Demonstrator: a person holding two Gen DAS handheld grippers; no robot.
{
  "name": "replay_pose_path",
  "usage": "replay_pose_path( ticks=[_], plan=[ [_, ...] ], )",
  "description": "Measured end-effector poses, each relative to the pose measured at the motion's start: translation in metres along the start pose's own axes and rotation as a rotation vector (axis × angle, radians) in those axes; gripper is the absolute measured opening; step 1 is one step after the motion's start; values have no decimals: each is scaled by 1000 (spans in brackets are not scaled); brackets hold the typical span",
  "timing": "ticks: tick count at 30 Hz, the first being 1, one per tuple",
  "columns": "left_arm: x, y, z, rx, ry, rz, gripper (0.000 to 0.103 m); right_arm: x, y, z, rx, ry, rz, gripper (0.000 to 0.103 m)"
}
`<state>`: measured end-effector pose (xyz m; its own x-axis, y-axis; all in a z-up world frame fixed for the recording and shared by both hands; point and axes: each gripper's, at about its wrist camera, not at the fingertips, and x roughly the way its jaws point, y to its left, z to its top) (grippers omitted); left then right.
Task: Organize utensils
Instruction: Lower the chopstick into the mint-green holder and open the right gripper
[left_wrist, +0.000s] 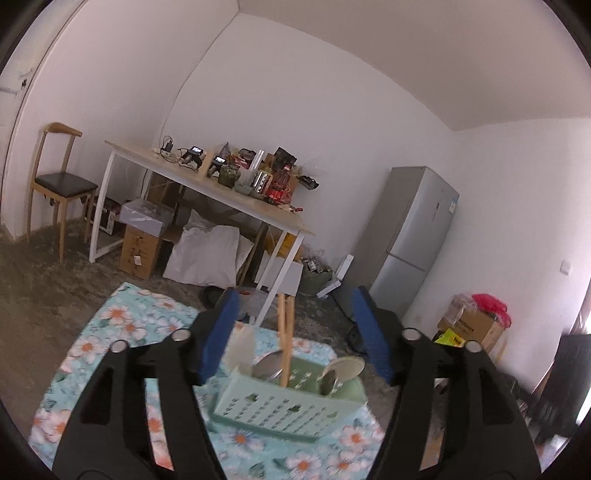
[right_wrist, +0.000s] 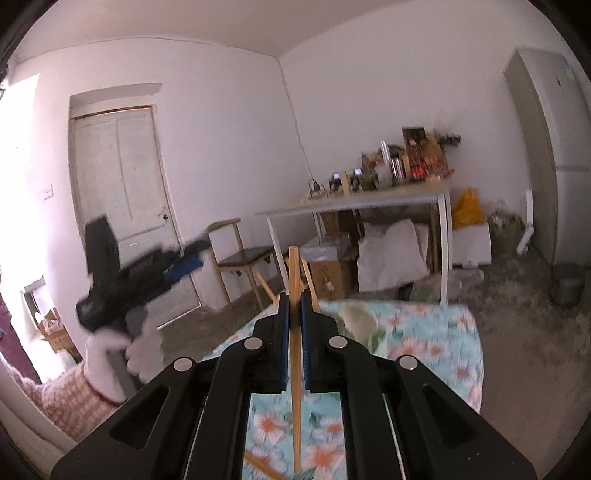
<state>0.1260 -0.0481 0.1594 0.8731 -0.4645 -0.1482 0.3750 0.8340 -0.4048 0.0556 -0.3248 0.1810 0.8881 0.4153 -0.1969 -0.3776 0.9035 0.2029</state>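
In the left wrist view a pale green slotted utensil basket stands on a floral cloth. It holds a metal spoon, a white ladle, a pale flat utensil and wooden chopsticks standing upright. My left gripper is open and empty, above and in front of the basket. In the right wrist view my right gripper is shut on a wooden chopstick held upright. My left gripper shows at left, blurred, in a gloved hand.
A long table crowded with bottles and jars stands beyond, with boxes and bags under it. A wooden chair stands at left, a fridge at right. Another chopstick lies on the cloth. A door is in the right wrist view.
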Motion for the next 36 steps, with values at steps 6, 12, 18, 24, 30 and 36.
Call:
replay_pose_path(
  ticks=[6, 12, 18, 24, 30, 36],
  plan=[
    [-28, 13, -26, 134, 51, 118, 85, 7, 16, 52, -92, -101, 44, 6],
    [-50, 37, -61, 206, 139, 262, 92, 34, 24, 92, -131, -169, 56, 6],
    [-61, 58, -90, 224, 208, 349, 93, 75, 20, 104, -130, -172, 27, 6],
    [-59, 58, -109, 238, 254, 335, 93, 126, -1, 86, -76, -92, -10, 6],
    [-49, 48, -123, 266, 299, 271, 93, 166, -37, 50, 17, 19, -63, 6],
    [-45, 42, -134, 290, 325, 253, 93, 183, -63, 18, 104, 192, -91, 11]
  ],
)
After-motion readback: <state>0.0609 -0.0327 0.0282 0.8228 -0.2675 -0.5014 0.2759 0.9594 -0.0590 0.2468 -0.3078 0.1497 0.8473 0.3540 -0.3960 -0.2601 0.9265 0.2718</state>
